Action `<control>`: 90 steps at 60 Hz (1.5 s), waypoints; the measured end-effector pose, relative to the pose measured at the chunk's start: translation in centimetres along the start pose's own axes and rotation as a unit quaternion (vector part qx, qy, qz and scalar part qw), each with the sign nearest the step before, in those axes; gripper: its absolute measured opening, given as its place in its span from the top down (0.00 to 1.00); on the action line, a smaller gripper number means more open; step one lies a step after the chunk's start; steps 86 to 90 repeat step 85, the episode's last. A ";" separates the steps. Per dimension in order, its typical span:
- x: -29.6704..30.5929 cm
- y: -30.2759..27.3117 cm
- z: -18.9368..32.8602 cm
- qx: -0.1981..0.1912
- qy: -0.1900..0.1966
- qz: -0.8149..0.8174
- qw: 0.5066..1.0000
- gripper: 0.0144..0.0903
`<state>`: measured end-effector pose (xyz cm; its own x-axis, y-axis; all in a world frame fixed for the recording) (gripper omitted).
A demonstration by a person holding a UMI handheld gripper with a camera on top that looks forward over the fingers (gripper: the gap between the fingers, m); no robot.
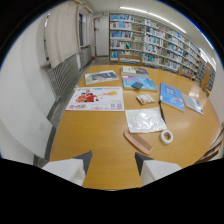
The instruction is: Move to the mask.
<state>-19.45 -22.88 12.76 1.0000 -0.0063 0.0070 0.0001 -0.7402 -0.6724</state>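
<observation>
- Gripper (110,165) spread wide, nothing between its white fingers (67,169), hovering over the near edge of the wooden tabletop (100,142).
- Just ahead: tan flat comb (137,142) and white tape roll (166,136).
- Beyond those: mask in clear shiny plastic wrap (144,120), lying flat mid-table.
- Further out: blue book (172,96), small snack packet (145,99), colourful printed poster (95,98).
- Background: bookshelves (155,45) packed with books.

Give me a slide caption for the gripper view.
Open tool above a wooden table, bagged mask beyond its fingers.
</observation>
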 end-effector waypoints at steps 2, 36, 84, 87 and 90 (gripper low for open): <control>0.7 0.1 0.2 -0.001 0.006 0.001 1.000 0.08; 12.6 -0.8 8.3 -0.029 0.010 -0.004 1.000 0.07; 15.8 -5.9 21.1 -0.057 -0.019 -0.022 0.998 0.08; 15.8 -5.9 21.1 -0.058 -0.019 -0.022 0.998 0.08; 15.8 -5.9 21.1 -0.058 -0.019 -0.022 0.998 0.08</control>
